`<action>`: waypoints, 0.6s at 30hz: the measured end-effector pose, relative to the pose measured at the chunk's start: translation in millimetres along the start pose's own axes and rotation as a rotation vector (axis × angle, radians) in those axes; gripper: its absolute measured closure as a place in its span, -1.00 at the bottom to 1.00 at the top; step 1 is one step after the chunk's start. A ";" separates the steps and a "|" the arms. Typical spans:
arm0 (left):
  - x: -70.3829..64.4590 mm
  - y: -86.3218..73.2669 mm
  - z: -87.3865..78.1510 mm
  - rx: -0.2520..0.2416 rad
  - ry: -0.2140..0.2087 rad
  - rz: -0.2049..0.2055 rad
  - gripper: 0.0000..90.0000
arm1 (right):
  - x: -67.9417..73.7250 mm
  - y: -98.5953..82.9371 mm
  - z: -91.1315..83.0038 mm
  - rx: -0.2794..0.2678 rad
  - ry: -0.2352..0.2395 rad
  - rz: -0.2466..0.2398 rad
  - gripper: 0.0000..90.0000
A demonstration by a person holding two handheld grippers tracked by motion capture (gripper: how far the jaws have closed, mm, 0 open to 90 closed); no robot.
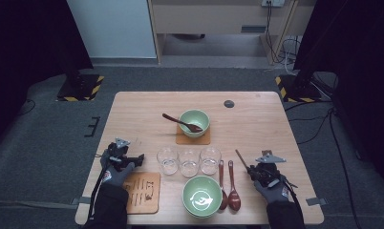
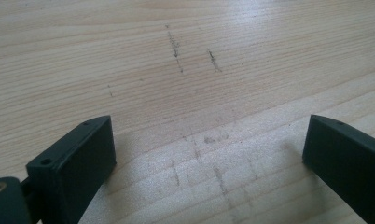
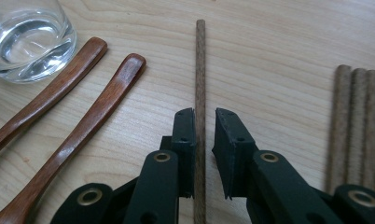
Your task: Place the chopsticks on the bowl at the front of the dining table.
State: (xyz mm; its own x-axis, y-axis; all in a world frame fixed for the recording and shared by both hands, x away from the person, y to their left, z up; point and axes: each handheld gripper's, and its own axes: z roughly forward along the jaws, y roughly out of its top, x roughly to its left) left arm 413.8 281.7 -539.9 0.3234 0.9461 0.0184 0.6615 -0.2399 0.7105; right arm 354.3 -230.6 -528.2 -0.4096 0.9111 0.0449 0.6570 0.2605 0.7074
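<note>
Bowls (image 1: 194, 122), glasses (image 1: 189, 161), spoons (image 1: 233, 183)

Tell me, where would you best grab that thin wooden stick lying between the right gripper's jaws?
Probably partway along its straight shaft, from above, one jaw on each long side. The stick lies flat on the table, slim and even, so any stretch fits. The right gripper already straddles it, jaws narrowly apart. The spoons and the other sticks lie off to either side, leaving room.

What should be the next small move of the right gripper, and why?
Probably close the right gripper fully: the chopstick lies between its fingers, but a thin gap is visible on one side, so the grip looks not yet firm enough to lift.
</note>
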 end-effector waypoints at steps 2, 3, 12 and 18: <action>0.0 0.0 0.0 0.000 0.000 0.000 -0.96 | -1.2 -1.4 -4.1 -0.010 0.000 0.004 0.73; 0.0 0.0 0.0 0.000 0.000 0.000 -0.96 | -1.8 -2.8 -5.7 -0.008 0.000 0.005 0.73; 0.0 0.0 0.0 0.000 0.000 0.000 -0.96 | -0.8 -12.0 -5.8 0.025 0.004 -0.002 0.73; 0.0 0.0 0.0 0.000 0.000 0.000 -0.96 | 0.4 -11.9 -5.6 0.025 0.000 -0.002 0.78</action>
State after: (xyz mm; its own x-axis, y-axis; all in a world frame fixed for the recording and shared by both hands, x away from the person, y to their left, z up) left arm 413.7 281.7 -539.9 0.3236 0.9460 0.0186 0.6615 -0.2402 0.7105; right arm 342.8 -235.2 -532.6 -0.4112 0.9105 0.0432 0.6717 0.2707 0.6896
